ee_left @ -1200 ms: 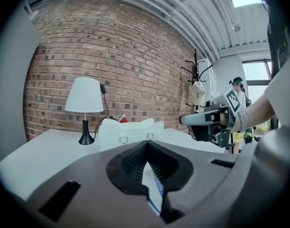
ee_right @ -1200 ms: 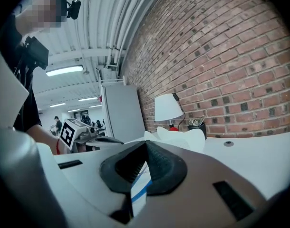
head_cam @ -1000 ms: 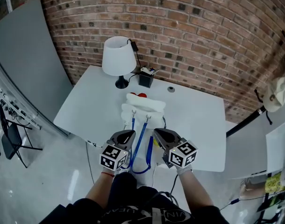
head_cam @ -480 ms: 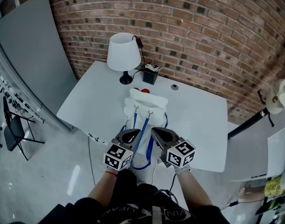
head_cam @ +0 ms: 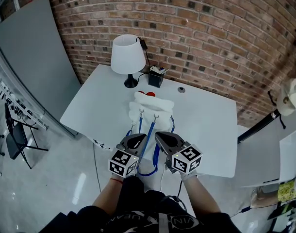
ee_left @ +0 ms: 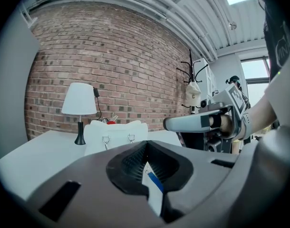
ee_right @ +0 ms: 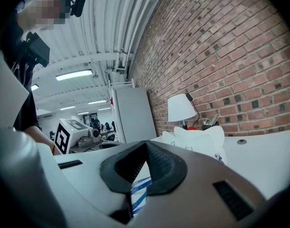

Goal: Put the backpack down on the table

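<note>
One white rectangular table point(head_cam: 97, 108) stands against a brick wall, with bare top open to either side of the single white fabric backpack point(head_cam: 150, 111). The backpack rests on the table along its middle, its lower end near the front edge. One white-shaded lamp on a black base point(head_cam: 126, 56) and one small black box point(head_cam: 156, 76) stand at the far edge, behind the pack.

The left gripper point(head_cam: 135, 140) and the right gripper point(head_cam: 165, 139) hover side by side, apart, just off the front edge. Two blue straps run from the pack to them. Only the gripper views show the grip. The left jaws are pinched together on the left blue strap point(ee_left: 152, 188), and the right jaws on the right blue strap point(ee_right: 137, 194).

One small round grey disc point(head_cam: 181, 90) lies right of the box.
</note>
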Available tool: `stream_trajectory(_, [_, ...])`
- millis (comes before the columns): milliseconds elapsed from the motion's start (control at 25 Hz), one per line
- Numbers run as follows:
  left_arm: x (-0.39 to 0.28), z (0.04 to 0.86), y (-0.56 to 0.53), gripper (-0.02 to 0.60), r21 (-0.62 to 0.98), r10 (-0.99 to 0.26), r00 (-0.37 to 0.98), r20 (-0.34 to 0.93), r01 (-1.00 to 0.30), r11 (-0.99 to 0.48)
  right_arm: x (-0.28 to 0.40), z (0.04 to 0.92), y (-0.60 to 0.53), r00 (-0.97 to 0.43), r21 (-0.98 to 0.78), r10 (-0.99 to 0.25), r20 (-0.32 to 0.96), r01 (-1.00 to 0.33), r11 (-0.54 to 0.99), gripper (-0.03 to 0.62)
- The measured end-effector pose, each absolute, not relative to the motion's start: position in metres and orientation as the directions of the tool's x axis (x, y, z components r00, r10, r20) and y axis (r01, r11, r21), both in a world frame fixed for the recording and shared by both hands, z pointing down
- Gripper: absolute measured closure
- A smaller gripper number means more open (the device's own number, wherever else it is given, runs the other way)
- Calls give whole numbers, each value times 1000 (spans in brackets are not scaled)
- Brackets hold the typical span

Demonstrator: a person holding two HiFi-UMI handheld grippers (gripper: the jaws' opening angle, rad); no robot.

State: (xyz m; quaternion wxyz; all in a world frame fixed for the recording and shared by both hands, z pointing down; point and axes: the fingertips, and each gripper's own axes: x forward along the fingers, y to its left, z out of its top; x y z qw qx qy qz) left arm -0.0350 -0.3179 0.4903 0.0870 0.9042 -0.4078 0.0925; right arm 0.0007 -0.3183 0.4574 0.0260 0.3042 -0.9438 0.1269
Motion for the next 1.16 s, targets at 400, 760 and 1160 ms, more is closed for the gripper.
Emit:
stream_trajectory(400, [-35, 484, -313, 577, 75, -720, 655, 230, -750, -658, -1, 451, -312, -813, -215, -571, 118, -582, 784, 595])
stream_trajectory(760, [-33, 484, -306, 577, 69, -717, 657, 233, -747, -661, -2, 450, -305, -816, -215, -568, 110, -578, 787, 595])
stream_trajectory(1160, [-28, 490, -301, 577, 65, -711, 656, 253, -745, -664, 4, 455, -300, -817, -232, -566, 108, -574, 785, 595])
